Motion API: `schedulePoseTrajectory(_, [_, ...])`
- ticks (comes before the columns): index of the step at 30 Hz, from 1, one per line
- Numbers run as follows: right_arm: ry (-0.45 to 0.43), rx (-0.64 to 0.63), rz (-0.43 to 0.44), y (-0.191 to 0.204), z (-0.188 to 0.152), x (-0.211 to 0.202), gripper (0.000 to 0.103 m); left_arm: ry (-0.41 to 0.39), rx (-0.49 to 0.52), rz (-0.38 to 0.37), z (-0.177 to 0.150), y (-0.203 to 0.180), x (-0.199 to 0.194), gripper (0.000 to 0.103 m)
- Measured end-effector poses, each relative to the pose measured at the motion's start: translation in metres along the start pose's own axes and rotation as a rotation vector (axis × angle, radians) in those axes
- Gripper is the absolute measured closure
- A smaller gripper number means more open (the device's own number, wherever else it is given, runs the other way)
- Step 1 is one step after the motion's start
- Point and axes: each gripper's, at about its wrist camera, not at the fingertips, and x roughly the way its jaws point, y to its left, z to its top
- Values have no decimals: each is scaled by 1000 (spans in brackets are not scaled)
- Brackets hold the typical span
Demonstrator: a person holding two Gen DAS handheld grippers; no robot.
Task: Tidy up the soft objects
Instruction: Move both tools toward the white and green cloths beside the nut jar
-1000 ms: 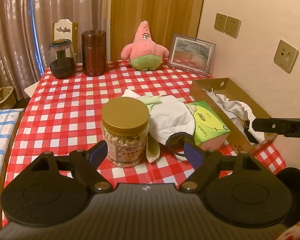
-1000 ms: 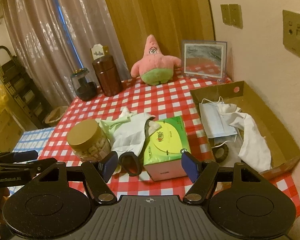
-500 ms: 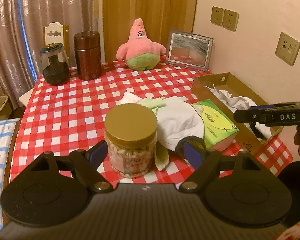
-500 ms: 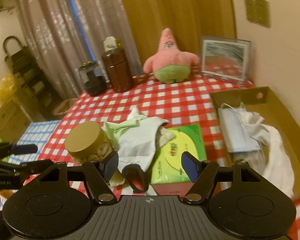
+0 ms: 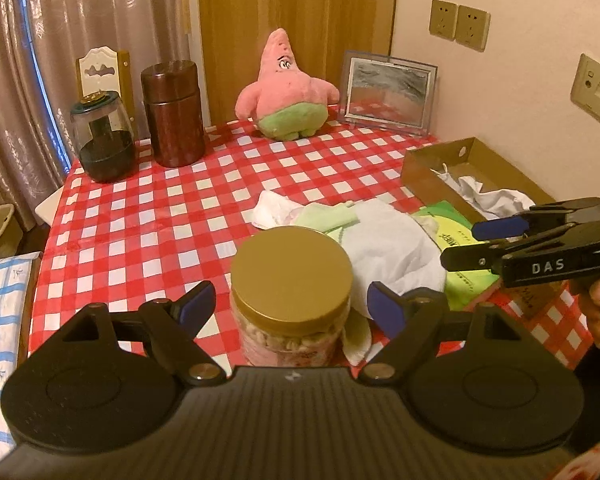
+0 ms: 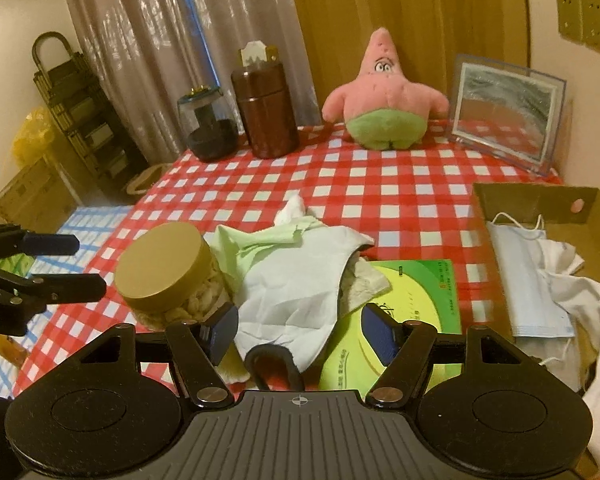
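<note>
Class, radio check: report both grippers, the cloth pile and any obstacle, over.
Left gripper open, empty, behind the jar. Right gripper open over white cloth. Cloth draped on green tissue box; jar beside pile.

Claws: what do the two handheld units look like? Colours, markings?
Both match: left claw and right claw are black plastic with ribbed centre bodies, round side discs, brass pivot screws and blue finger pads. The right one reads "DAS" in white. No cables visible.

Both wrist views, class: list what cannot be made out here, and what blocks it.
- Jar base: left view, hidden by the gripper body.
- Black loop: right view, lower part behind the gripper, upper part under the white cloth.
- Tissue pack print: too small to read.
- Box near end: cut off by the frame edge.
</note>
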Motion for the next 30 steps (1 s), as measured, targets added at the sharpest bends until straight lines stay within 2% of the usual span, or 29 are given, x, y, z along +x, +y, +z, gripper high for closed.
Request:
schedulePoseTrajectory(1, [6,-3,2,-1,1,5,41,2,0,-1,1,1,2,22])
schedulePoseTrajectory(8, [45,-23,4,-1,2,30,46,8,14,-14,4,3,15,22])
schedulePoseTrajectory(13, [45,-15,11,-1,2,37,60,10,25,-22,7,5,21,22])
schedulePoseTrajectory(15, [47,-8,13,-2,3,39,62,12,30,-25,9,6,24,22])
schedulePoseTrajectory(26, [50,3,26,-1,15,52,61,15,68,-52,22,8,33,22])
schedulePoseTrajectory(28, [46,-1,2,-1,17,55,60,18,68,-49,24,10,36,22])
schedulePoseTrajectory(30, [33,3,-18,-1,18,57,54,17,68,-46,26,12,37,22])
